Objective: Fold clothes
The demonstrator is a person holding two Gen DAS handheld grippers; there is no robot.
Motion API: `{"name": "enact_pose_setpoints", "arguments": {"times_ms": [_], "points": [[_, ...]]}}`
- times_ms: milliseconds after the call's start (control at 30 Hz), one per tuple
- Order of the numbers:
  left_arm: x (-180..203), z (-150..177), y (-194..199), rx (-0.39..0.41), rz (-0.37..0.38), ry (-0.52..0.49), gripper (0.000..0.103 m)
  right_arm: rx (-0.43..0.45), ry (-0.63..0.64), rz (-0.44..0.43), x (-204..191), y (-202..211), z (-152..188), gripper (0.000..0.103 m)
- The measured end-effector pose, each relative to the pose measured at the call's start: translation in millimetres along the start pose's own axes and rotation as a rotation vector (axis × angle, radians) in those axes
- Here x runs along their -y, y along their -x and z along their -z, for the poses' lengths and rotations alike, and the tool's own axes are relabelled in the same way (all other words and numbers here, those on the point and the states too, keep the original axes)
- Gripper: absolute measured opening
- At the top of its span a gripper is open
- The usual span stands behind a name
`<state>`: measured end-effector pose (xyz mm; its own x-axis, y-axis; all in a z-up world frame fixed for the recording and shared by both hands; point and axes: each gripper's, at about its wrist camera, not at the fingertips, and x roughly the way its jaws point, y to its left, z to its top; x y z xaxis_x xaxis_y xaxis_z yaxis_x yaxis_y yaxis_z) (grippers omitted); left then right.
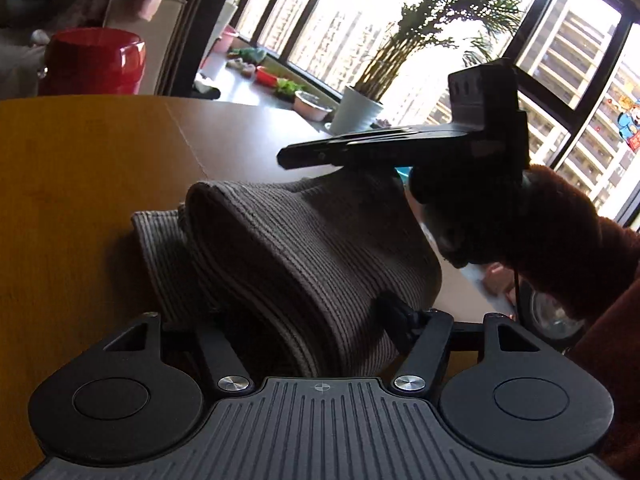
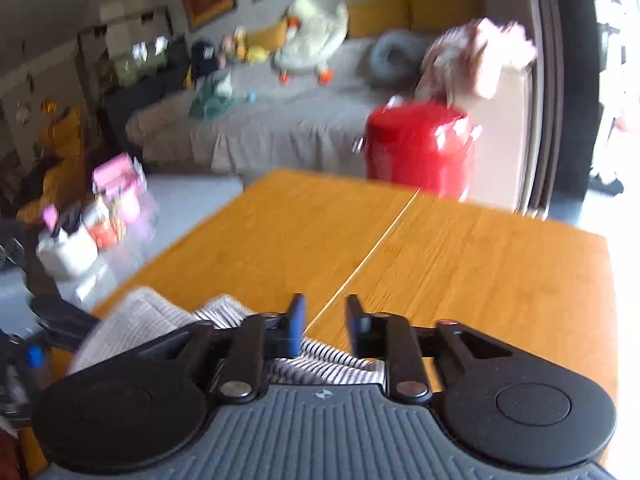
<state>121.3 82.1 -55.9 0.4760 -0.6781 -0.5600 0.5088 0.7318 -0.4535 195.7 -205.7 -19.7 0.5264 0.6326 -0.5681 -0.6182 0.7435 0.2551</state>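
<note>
Garment point(image 1: 296, 248) near table point(image 2: 480, 248) edge, R side bare.

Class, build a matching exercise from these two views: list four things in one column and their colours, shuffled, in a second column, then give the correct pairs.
Things:
1. table
2. stool
3. striped garment
4. plant pot

Colours:
A. white
B. grey-brown with pale lines
C. orange-yellow wood
D. glossy red

Pairs: 1-C, 2-D, 3-B, 4-A
</note>
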Motion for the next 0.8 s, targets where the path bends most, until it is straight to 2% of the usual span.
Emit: {"name": "enact_pose_setpoints", "arguments": {"times_ms": [33,133,233,400,467,567,600,633,700,800], "points": [[-0.4,-1.4,-0.1,-0.001,-0.008,0.01,0.061,0.02,-0.009,0.005,0.9,8.8,2.0,0.059],[0.4,-4.1,-1.1,-0.005,-0.024,0.028,0.061,0.082,-0.034,0.021,3.5,35.3,8.1,0.066],[2.4,-4.2,0.3,-0.001,-0.037,0.035,0.061,0.076,-0.093,0.018,6.5,43.1,33.9,0.074],[3.6,-1.9,2.6,-0.002,-0.055,0.042,0.063,0.111,-0.227,-0.019,14.0,38.8,59.4,0.074],[0.9,-6.8,-0.4,-0.001,-0.062,0.048,0.064,0.127,-0.228,-0.034,12.2,36.4,57.9,0.074],[-0.2,-5.6,-0.8,0.003,-0.068,0.058,0.067,0.105,-0.192,-0.044,2.6,28.0,55.1,0.073],[-1.8,-5.5,-1.8,0.005,-0.065,0.066,0.068,0.088,-0.169,-0.028,-2.8,23.7,55.3,0.067],[-3.3,-4.9,-2.3,0.005,-0.061,0.077,0.07,0.066,-0.141,0.002,-9.5,18.5,56.4,0.066],[-6.0,-4.0,-3.3,0.005,-0.053,0.098,0.071,0.056,-0.126,0.03,-15.6,13.3,57.9,0.066],[-9.7,-3.6,-4.7,0.008,-0.04,0.126,0.073,0.059,-0.154,0.024,-13.2,13.0,59.8,0.066]]}}
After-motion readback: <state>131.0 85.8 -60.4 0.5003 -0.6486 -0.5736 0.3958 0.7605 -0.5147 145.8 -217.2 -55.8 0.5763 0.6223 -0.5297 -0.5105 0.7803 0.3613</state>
